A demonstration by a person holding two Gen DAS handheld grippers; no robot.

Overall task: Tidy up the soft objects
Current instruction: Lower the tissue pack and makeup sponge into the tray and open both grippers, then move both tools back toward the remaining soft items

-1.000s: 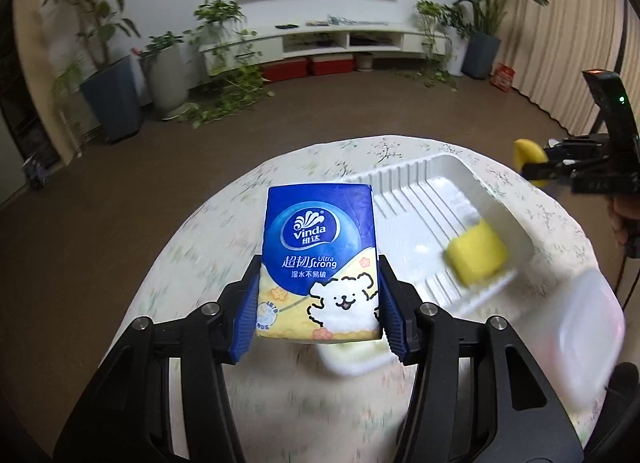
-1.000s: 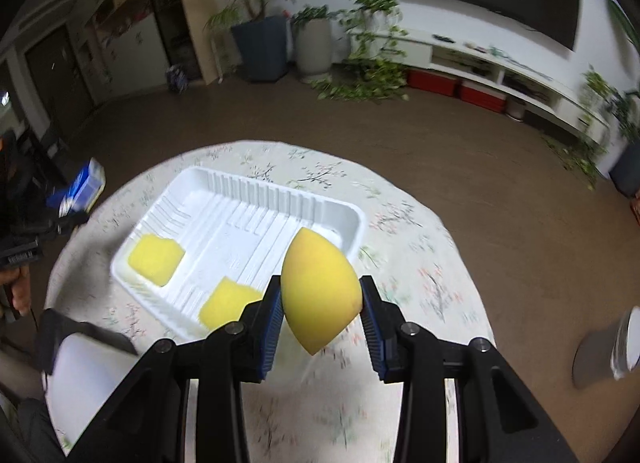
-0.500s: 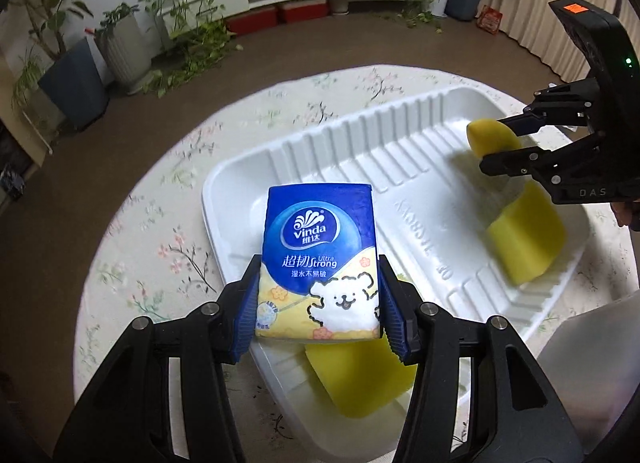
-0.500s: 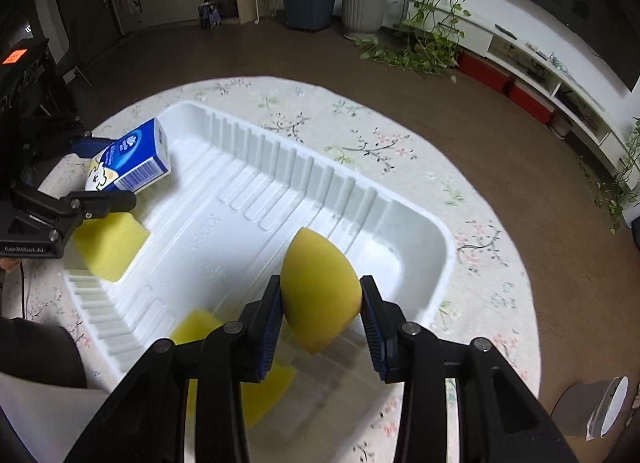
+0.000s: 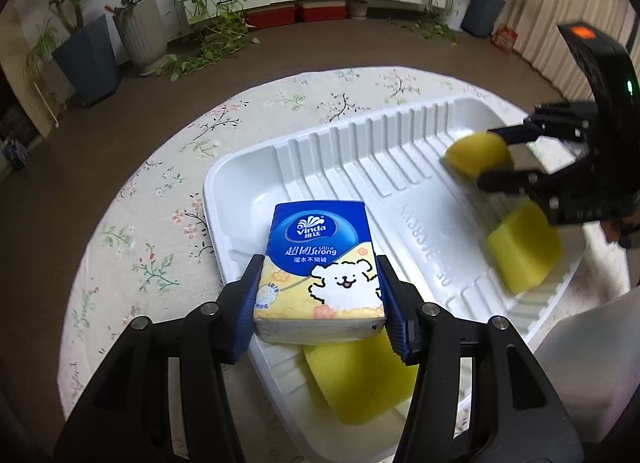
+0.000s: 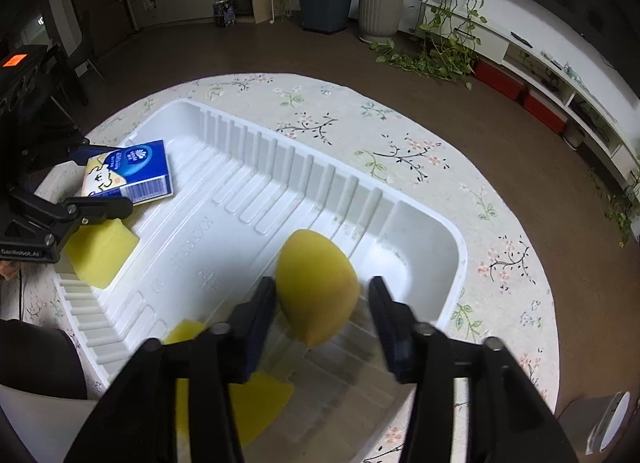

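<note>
Nearly done: two yellow sponges (image 5: 522, 249) already in the white tray (image 5: 256, 183). Left gripper (image 5: 320, 295) pinching the tissue pack (image 5: 320, 259) at tray's 7 o'clock; right gripper (image 6: 322, 303) spread, egg-shaped sponge (image 6: 316, 287) dropped at 4 o'clock.

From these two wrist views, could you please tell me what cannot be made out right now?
- Left wrist view: the yellow square sponge is partly hidden under the blue Vinda tissue pack in the left gripper.
- Right wrist view: motion blur hides whether the right gripper touches the yellow egg-shaped sponge.
- Either view: the lettering on the white ribbed plastic tray is illegible.
</note>
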